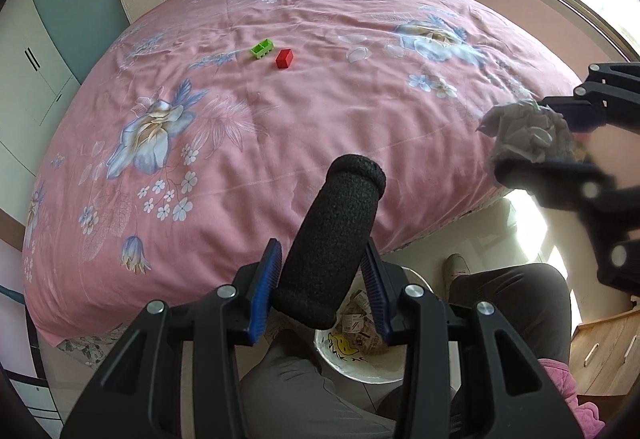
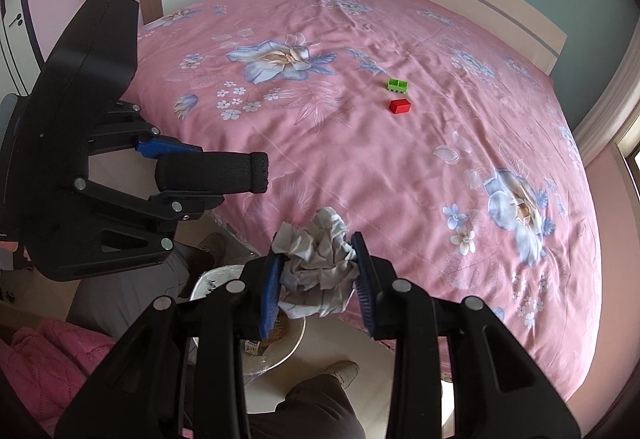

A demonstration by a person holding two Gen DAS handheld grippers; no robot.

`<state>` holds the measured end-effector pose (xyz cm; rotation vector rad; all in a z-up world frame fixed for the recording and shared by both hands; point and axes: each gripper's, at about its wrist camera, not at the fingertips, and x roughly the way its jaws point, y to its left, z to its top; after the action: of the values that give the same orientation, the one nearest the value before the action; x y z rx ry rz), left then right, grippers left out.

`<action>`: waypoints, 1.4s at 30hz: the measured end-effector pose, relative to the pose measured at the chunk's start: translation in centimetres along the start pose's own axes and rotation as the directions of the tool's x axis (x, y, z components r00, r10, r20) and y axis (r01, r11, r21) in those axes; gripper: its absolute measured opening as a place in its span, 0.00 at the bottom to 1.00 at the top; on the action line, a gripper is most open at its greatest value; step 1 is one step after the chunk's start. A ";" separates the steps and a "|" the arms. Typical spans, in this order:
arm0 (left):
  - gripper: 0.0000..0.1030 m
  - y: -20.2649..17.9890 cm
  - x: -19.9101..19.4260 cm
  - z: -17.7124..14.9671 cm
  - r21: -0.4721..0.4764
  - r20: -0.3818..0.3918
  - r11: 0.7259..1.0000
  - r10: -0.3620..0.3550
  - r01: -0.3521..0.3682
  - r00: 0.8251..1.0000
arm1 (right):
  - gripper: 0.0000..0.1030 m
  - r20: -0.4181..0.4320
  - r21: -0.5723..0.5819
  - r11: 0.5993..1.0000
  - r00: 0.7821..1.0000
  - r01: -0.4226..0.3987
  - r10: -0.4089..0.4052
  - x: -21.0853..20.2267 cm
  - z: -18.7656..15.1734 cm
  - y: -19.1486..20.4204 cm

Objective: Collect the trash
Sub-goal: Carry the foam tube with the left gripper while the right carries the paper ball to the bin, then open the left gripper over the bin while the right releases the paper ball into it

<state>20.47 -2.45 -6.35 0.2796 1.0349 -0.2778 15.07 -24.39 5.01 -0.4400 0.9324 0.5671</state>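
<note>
My left gripper [image 1: 322, 275] is shut on a black foam tube [image 1: 332, 235] and holds it above the white trash bin [image 1: 360, 371] on the floor by the bed's edge. The tube also shows in the right wrist view [image 2: 216, 173]. My right gripper [image 2: 316, 275] is shut on a crumpled white paper ball [image 2: 316, 267] and holds it above the bin [image 2: 294, 343]. In the left wrist view the paper ball [image 1: 524, 131] is at the right. The bin holds scraps of printed paper.
A pink flowered bedspread [image 1: 280, 119] covers the bed. A green block [image 1: 262, 49] and a red block [image 1: 284, 58] lie in its middle. The person's legs and shoes stand beside the bin. A wooden drawer unit [image 1: 604, 351] is at the right.
</note>
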 end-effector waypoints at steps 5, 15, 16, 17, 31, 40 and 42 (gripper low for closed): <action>0.42 -0.1 2.6 -1.4 -0.013 -0.049 1.000 -0.024 0.023 0.999 | 0.33 -0.056 0.002 0.999 0.998 -0.034 0.034 3.3 -1.6 1.1; 0.42 -0.4 8.0 -4.7 -0.029 -0.170 0.998 -0.054 0.050 0.984 | 0.33 -0.159 0.022 0.995 0.983 -0.093 0.095 9.2 -5.1 2.5; 0.42 -0.4 8.6 -5.0 -0.032 -0.180 0.998 -0.060 0.055 0.982 | 0.33 -0.169 0.026 0.995 0.980 -0.098 0.101 9.8 -5.5 2.6; 0.42 -0.5 9.1 -5.3 -0.036 -0.190 0.998 -0.065 0.059 0.980 | 0.33 -0.177 0.029 0.994 0.978 -0.104 0.107 10.3 -5.9 2.7; 0.42 -2.0 16.2 -9.7 -0.050 -0.334 0.994 -0.104 0.093 0.937 | 0.33 -0.272 0.072 0.986 0.948 -0.149 0.163 16.8 -10.3 4.5; 0.42 -2.5 20.6 -12.1 -0.105 -0.411 0.989 -0.141 0.107 0.901 | 0.33 -0.351 0.120 0.979 0.915 -0.167 0.199 21.7 -13.5 5.5; 0.42 -2.6 21.6 -12.9 -0.109 -0.431 0.988 -0.144 0.107 0.891 | 0.33 -0.366 0.132 0.976 0.907 -0.172 0.210 22.6 -14.2 5.8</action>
<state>19.70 -2.28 -31.64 0.2038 1.5126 -0.2946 13.26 -22.20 -22.18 -0.3781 1.3810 0.6234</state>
